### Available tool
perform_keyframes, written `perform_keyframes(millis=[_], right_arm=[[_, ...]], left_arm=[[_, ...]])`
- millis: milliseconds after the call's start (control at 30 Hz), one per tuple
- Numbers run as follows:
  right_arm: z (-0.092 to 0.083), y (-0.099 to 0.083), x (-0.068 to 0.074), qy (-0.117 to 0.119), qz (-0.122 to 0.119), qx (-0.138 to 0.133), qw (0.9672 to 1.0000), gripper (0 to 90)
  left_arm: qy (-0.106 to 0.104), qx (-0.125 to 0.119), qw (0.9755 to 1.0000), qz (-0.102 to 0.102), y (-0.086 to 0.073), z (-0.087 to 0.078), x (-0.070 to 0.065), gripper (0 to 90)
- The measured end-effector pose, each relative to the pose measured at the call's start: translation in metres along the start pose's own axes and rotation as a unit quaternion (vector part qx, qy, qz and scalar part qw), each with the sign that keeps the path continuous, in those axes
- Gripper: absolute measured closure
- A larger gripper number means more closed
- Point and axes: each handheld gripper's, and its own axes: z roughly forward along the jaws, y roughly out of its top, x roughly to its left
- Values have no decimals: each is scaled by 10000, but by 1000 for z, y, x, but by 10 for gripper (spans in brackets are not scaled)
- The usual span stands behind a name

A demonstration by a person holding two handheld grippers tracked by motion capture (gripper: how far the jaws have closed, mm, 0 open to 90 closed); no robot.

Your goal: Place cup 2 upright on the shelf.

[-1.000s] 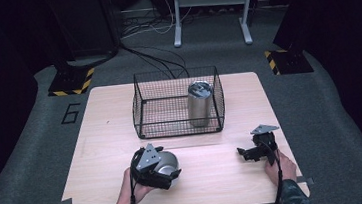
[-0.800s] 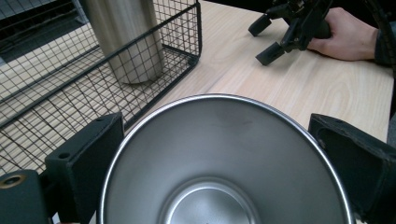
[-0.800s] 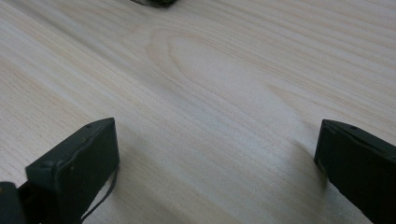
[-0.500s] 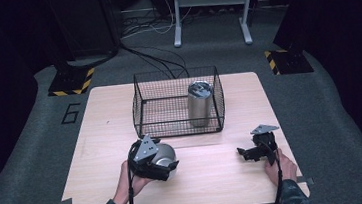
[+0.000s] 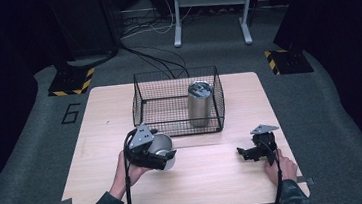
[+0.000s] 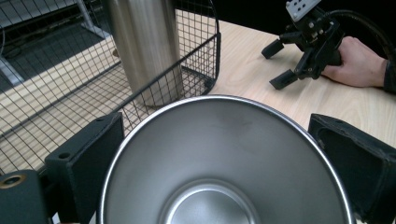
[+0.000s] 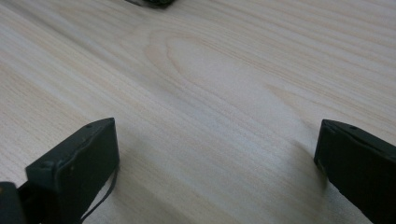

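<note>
left gripper view: left gripper (image 6: 219, 158) clamps a steel cup (image 6: 219, 168) just before the wire basket (image 6: 93, 93), probably lifted; right gripper (image 7: 215, 163) gapes empty.

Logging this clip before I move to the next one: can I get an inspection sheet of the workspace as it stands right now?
Surface: light wooden table, bare around the grippers.
Job's things: steel cup between the left gripper's jaws, tipped on its side with its mouth towards that gripper's camera, in front of the wire basket; a second, taller steel tumbler stands upright in the basket's right part.
Clutter: nothing seen on the table.
Grippers: left gripper shut on the steel cup; right gripper open, low over the table, nothing between its jaws.
Cables: one trails from each gripper towards the person; more lie on the floor behind the table.
Surroundings: grey carpet, hazard-striped stand feet, metal frame legs, dark background.
</note>
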Motion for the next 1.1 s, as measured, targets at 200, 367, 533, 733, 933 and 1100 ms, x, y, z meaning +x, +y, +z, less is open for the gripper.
perform_keyframes(millis=[200,367,533,733,933,1100], right_arm=[[0,0,1,-21,45,-31,10000,0],[0,0,1,-21,46,-31,10000,0],[0,0,1,-26,47,-31,10000,0],[0,0,1,-23,48,-29,10000,0],[0,0,0,-18,20,-32,10000,0],[0,0,1,-18,39,-30,10000,0]], left_arm=[[-77,-24,10000,-37,10,0,6,64],[-119,-87,9999,-39,20,-1,9,64],[-53,-147,9999,16,31,-2,13,64],[-51,-193,9998,-11,41,-1,19,64],[-54,-231,9997,4,54,-1,24,64],[1,-251,9997,42,64,1,29,64]])
